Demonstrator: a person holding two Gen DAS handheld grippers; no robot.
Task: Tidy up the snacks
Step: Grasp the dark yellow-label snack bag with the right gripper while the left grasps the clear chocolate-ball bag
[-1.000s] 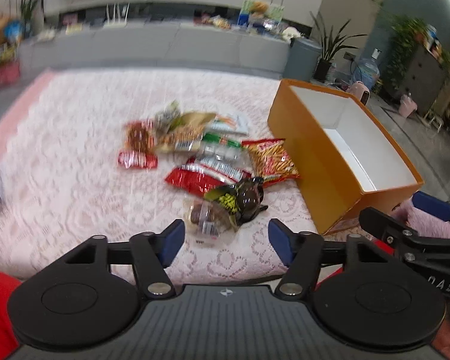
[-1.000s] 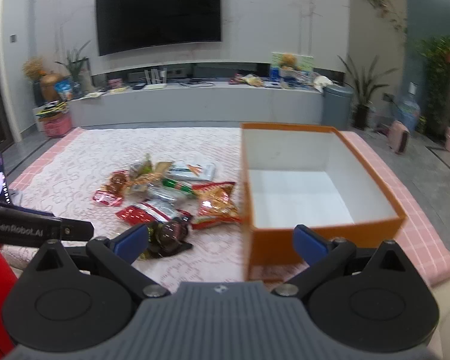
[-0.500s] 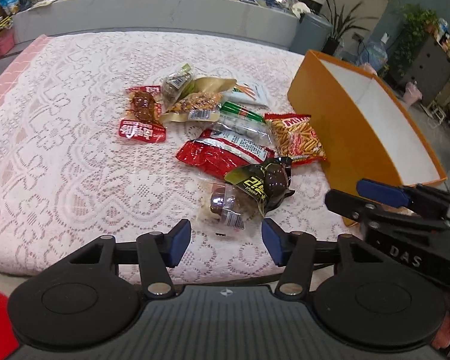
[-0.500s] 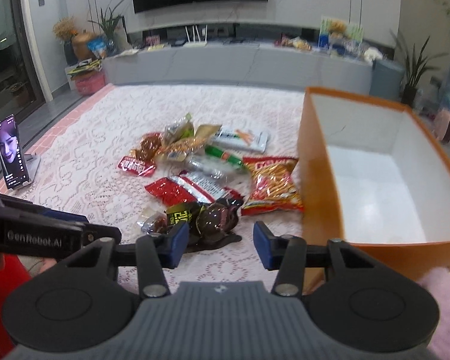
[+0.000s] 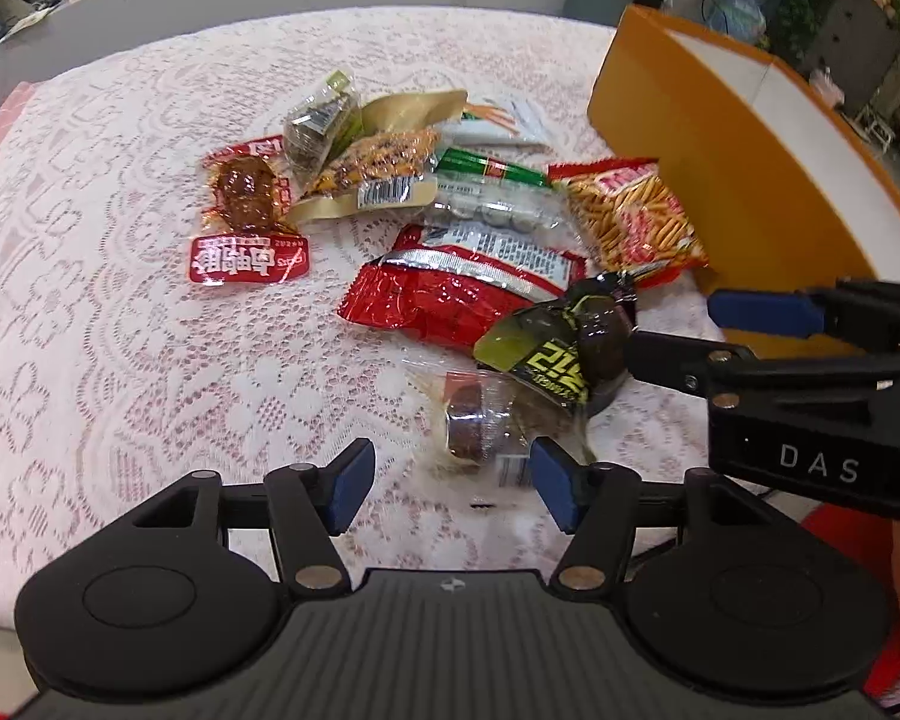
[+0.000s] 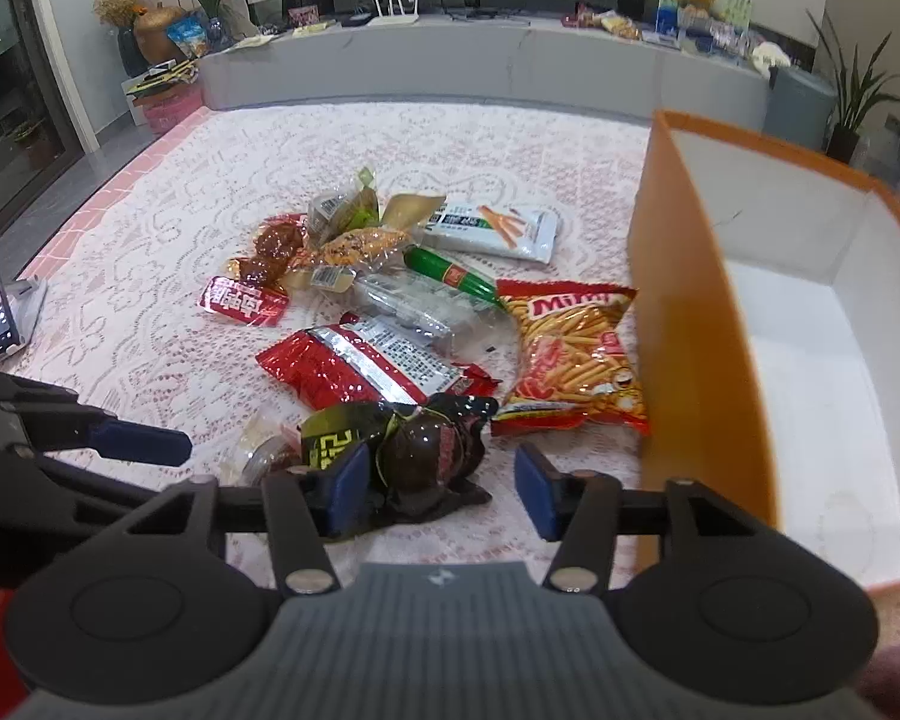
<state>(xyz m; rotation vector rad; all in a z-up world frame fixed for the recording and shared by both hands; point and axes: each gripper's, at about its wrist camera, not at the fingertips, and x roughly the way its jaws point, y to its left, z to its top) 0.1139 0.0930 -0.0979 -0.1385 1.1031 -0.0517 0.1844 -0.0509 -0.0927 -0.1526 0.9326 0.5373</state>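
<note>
My right claw [image 6: 441, 489] hangs low over the near edge of the snack pile, jaws opening and about half spread, gripping nothing — the dark glossy pouch [image 6: 426, 456] with yellow-green lettering lies between the fingers, hard against the left pad and clear of the right. Its long axis runs roughly across my line of reach, so the fingers already straddle it. My left claw [image 5: 450, 483] is also opening, about half spread and empty; the small clear packet [image 5: 480, 426] with a dark round sweet lies just ahead of it, nearer the right finger. So the right hand is nearer the dark pouch, the left nearer the clear packet. The orange box [image 6: 690, 312] stands open and empty just right of the pile, on the lace-covered bench [image 5: 120, 330]. Readable writing: "Mi…" on the red stick-snack bag [image 6: 576, 360], "DAS" on the right claw's body in the left view; the red packets carry Chinese characters I cannot make out
</note>
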